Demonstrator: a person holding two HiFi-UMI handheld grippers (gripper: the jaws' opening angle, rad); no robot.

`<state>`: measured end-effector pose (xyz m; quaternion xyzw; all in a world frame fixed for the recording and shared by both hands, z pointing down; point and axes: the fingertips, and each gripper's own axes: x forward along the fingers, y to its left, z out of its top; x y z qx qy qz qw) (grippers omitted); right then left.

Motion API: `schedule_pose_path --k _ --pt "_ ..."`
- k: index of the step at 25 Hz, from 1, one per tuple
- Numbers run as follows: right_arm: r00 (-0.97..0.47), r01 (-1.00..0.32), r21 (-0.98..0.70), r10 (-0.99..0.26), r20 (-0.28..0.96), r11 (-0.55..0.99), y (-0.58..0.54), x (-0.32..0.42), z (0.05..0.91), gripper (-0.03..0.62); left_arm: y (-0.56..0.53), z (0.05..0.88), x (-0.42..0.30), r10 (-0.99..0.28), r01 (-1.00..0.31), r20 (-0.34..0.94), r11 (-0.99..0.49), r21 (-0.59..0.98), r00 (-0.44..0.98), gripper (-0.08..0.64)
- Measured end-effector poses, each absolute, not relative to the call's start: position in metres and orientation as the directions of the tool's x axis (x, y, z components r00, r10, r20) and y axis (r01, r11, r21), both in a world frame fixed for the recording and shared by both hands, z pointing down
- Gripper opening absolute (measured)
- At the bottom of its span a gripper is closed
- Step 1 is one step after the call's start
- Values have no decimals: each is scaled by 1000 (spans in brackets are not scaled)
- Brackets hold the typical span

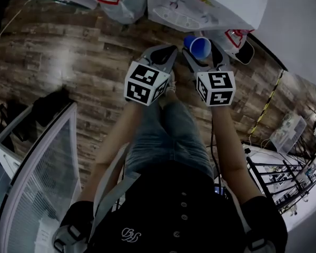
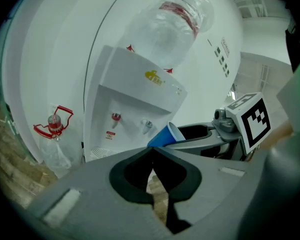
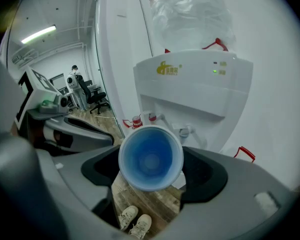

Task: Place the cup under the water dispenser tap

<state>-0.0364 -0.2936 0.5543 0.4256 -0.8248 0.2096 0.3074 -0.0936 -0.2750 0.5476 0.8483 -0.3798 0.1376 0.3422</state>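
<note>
Cup (image 3: 150,157) held in right gripper (image 1: 201,50), seemingly tilted

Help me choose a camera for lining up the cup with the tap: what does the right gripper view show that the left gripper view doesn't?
Only the right gripper view: the blue cup seen straight into its open mouth, and the person's shoes on the floor below. Only the left gripper view: the cup from the side, tilted, held by the right hand-held gripper with its marker cube, and the left hand-held gripper shut on nothing. Both: the water dispenser, its two taps and the bottle on top.
</note>
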Motion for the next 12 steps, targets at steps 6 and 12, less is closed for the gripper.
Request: schedule_pose_path --k 6,12 --pt "-444 -829 -84 -558 702 553 -300 -32 587 367 -274 577 -96 -548 -753 518 -439 491 657 0" --pt "-435 -836 -91 -552 711 541 -306 -32 620 367 -271 605 -92 -551 -752 515 -422 507 656 0"
